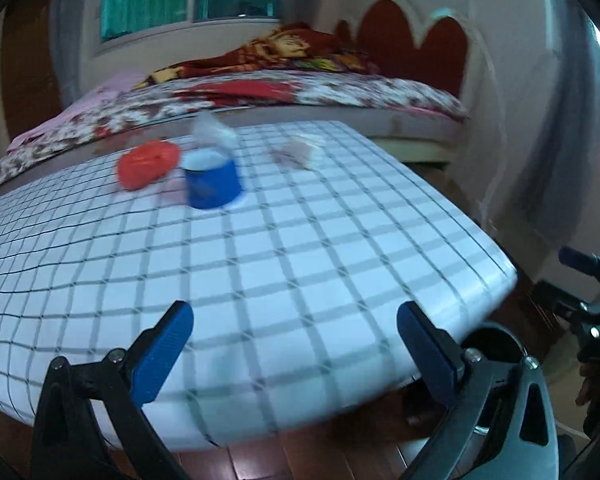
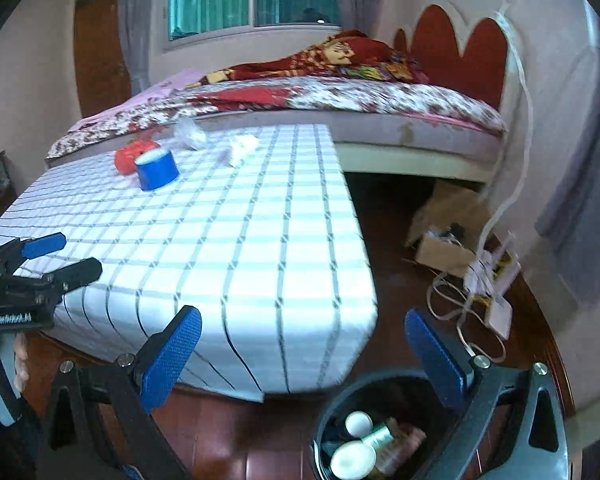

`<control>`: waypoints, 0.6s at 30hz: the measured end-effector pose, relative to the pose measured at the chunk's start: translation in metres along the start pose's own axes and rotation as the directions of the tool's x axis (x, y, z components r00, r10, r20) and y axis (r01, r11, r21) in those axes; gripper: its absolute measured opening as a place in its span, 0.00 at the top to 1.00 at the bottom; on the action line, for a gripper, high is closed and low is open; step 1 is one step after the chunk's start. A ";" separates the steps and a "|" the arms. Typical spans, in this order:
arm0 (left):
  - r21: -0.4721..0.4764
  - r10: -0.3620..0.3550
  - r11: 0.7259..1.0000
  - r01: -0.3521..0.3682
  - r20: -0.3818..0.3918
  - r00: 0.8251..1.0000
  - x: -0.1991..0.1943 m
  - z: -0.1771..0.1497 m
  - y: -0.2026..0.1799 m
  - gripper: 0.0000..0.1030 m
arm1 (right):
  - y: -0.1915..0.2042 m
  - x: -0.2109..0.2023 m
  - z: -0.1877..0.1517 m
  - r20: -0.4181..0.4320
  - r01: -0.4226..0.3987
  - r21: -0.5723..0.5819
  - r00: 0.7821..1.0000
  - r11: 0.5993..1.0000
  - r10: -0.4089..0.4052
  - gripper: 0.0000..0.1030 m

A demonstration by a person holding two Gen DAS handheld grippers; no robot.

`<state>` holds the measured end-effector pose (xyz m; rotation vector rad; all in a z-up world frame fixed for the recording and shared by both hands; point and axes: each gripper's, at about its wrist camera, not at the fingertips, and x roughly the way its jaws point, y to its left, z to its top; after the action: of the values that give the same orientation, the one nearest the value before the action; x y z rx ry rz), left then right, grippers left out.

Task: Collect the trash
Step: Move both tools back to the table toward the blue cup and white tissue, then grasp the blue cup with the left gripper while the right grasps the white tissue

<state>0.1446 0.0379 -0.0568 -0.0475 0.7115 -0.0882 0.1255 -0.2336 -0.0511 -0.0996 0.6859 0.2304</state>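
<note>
On the far part of the checked table [image 1: 300, 248] [image 2: 240, 240] lie a crumpled red bag [image 1: 147, 163] [image 2: 130, 154], a blue cup [image 1: 212, 179] [image 2: 157, 169], a clear plastic wrapper [image 1: 211, 129] [image 2: 190, 132] and a crumpled white paper [image 1: 298, 150] [image 2: 242, 147]. My left gripper [image 1: 294, 344] [image 2: 58, 254] hangs open over the table's near edge, nothing between its fingers. My right gripper [image 2: 302, 356] is open and empty above a black bin [image 2: 380, 432] on the floor, which holds bottles and lids. Its fingertip [image 1: 572, 258] shows at the right of the left wrist view.
A bed [image 2: 340, 96] with a floral cover and a red headboard [image 2: 460, 48] stands behind the table. A cardboard box [image 2: 444, 232], cables and a power strip [image 2: 496, 300] lie on the wooden floor to the right. A person's hand [image 2: 4, 364] holds the left gripper's handle.
</note>
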 end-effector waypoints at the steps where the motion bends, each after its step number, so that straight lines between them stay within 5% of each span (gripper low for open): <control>1: -0.016 0.015 1.000 -0.015 -0.005 1.000 0.007 0.006 0.010 0.02 | 0.004 0.008 0.007 -0.014 -0.007 -0.008 1.000 1.000 0.007 0.00; 5: -0.038 0.062 0.997 -0.062 -0.011 0.998 0.035 0.026 0.037 0.09 | 0.022 0.042 0.030 -0.082 -0.008 -0.057 0.997 0.998 0.003 0.00; 11: -0.044 0.078 0.996 -0.078 -0.015 0.997 0.087 0.054 0.057 0.09 | 0.040 0.105 0.085 -0.056 -0.049 -0.074 0.997 0.996 0.045 0.00; 15: -0.040 0.096 0.995 -0.097 -0.032 0.995 0.120 0.072 0.062 0.09 | 0.055 0.157 0.124 -0.073 -0.080 -0.113 0.995 0.990 0.071 0.16; 18: -0.062 0.070 0.996 -0.072 -0.037 0.997 0.137 0.087 0.067 0.13 | 0.065 0.194 0.149 -0.082 -0.101 -0.133 0.993 0.986 0.090 0.17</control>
<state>0.3088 0.0920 -0.0850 -0.0812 0.7505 0.0012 0.3468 -0.1116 -0.0608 -0.2079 0.7506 0.3677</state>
